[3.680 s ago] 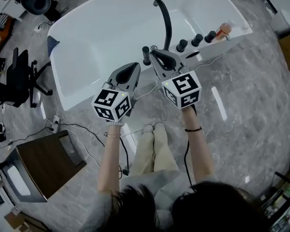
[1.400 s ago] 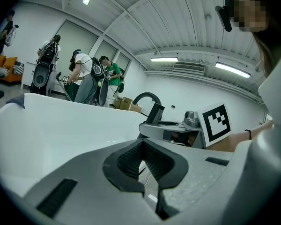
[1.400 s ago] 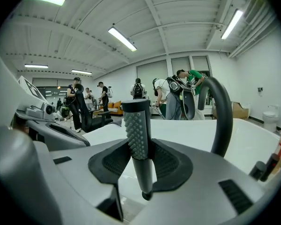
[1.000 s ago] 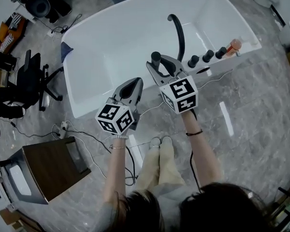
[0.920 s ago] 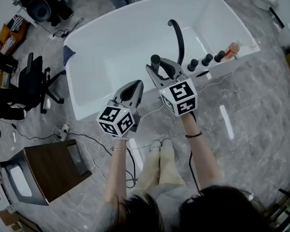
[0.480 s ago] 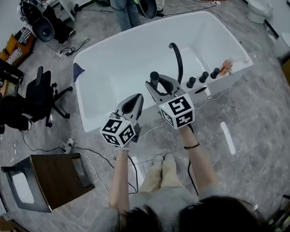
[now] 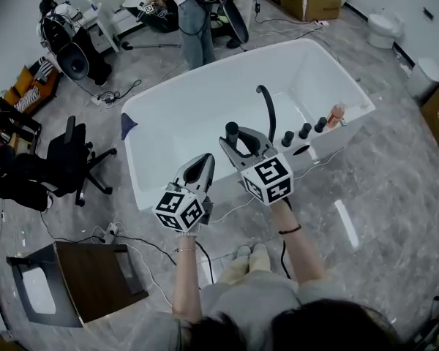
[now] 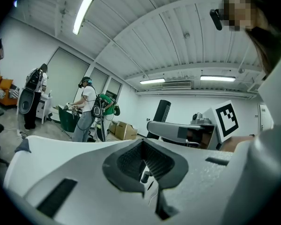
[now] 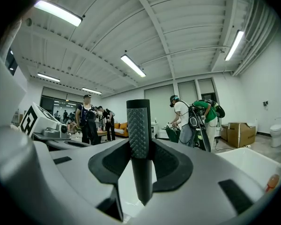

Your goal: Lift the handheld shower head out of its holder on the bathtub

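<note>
Above the bathtub (image 7: 143, 196) | right gripper (image 7: 240, 139) clamps the shower head (image 7: 232, 131) upright; left gripper (image 7: 200, 161) closed, empty | risk: tilt your wrist and it slips into the tub.

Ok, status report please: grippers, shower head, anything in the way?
Right gripper shut on shower head, upright between fingers. Left gripper shut, empty. Black spout nearby, not touching.
</note>
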Action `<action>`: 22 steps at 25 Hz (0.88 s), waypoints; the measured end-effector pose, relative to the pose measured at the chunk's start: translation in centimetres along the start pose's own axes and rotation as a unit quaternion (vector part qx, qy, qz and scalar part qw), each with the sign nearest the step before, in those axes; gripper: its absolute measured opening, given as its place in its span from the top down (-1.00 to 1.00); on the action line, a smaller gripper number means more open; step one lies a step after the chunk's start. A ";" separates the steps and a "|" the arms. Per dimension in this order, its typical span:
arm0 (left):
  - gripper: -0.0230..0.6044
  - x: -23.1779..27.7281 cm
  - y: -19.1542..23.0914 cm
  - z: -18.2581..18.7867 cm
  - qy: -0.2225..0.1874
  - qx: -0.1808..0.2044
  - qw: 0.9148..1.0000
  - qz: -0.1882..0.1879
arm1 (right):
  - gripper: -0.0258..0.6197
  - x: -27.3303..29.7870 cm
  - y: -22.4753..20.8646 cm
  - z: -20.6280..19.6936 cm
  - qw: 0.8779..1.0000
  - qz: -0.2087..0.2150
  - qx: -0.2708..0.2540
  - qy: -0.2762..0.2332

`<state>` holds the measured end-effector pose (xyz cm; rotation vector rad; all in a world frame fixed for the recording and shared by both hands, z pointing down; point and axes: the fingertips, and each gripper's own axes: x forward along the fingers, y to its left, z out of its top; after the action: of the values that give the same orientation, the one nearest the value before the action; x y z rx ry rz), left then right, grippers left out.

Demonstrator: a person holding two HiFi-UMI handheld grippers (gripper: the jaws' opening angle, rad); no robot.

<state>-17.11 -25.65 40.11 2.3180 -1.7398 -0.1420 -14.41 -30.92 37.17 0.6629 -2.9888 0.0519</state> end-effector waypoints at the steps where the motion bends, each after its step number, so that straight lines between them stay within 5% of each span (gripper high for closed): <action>1: 0.91 -0.3 -0.2 0.6 -0.003 0.002 1.000 0.000 | 0.50 -0.2 0.4 0.4 1.000 0.000 0.002 -0.003; 22: 0.91 -4.6 -4.7 6.3 -0.032 0.051 0.998 -0.017 | 0.50 -4.6 4.3 5.8 0.998 0.001 0.048 -0.051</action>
<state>-15.40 -20.88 32.60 2.4410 -1.7776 -0.1386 -12.52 -25.35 30.94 0.6931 -3.1010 0.1694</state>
